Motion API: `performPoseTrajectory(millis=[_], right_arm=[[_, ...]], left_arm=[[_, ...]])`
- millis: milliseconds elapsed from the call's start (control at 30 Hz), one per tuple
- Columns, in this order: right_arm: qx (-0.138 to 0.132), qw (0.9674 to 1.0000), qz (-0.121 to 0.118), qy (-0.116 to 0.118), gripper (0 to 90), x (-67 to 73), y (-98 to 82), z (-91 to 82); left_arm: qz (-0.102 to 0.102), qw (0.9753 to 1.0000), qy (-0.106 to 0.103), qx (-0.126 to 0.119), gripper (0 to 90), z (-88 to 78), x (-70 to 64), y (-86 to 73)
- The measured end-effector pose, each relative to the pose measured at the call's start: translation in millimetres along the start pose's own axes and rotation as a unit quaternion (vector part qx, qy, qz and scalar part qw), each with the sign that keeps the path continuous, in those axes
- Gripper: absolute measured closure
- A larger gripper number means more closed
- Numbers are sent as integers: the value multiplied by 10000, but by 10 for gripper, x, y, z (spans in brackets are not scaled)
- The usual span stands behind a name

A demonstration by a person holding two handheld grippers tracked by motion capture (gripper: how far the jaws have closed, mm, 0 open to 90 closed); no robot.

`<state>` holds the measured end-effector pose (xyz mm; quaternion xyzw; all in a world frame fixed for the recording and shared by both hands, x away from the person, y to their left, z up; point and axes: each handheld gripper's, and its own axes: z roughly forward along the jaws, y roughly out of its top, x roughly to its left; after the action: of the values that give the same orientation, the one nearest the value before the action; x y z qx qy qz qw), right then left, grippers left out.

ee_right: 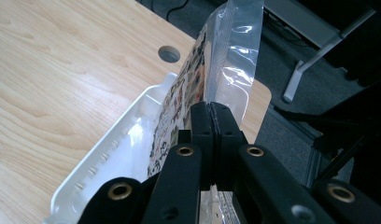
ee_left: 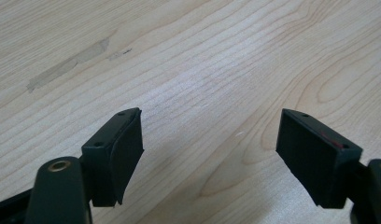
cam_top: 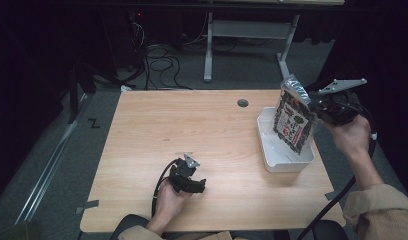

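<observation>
Though printed, packet [cam_top: 293, 122] writing unreadable

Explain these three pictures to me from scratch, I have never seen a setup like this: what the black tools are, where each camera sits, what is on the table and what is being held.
A person sits at a wooden table and holds a hand-operated gripper in each hand; each has two black fingers that pinch. The high view looks down from above the person's side. The other two views come from cameras riding on the grippers, looking along their fingers.

The left gripper rests low near the table's front edge. Its view shows its fingers standing apart with bare wood between them, so it is open and holds nothing.

The right gripper is shut on a snack bag, pinching its clear sealed edge. The bag hangs upright over a white tray at the table's right side, its bottom edge low in the tray; whether it touches, I cannot tell.
</observation>
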<state>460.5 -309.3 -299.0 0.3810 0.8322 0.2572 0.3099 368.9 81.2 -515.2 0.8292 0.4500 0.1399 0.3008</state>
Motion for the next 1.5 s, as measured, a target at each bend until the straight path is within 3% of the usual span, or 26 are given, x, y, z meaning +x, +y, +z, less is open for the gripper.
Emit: performPoseTrajectory(millis=[333, 467, 733, 1067, 1233, 1500], right_arm=[[192, 9995, 182, 160, 858, -49, -120, 124], [255, 9993, 267, 93, 843, -105, -182, 165], [415, 9977, 535, 3, 756, -223, -318, 227], [543, 9948, 853, -98, 577, -326, -390, 293], [448, 9932, 1075, -41, 500, -371, -422, 272], [365, 9930, 1118, -59, 438, -384, -428, 247]], left_arm=[[-8, 10000, -14, -11, 234, -1, -8, -2], [-10, 10000, -12, -15, 234, -1, -8, -2], [-15, 10000, -17, -4, 233, 8, -13, -3], [7, 10000, -36, 16, 233, 8, -16, -5], [1, 10000, -35, 11, 234, 12, -15, -5], [8, 10000, -31, 4, 233, 14, -23, -5]])
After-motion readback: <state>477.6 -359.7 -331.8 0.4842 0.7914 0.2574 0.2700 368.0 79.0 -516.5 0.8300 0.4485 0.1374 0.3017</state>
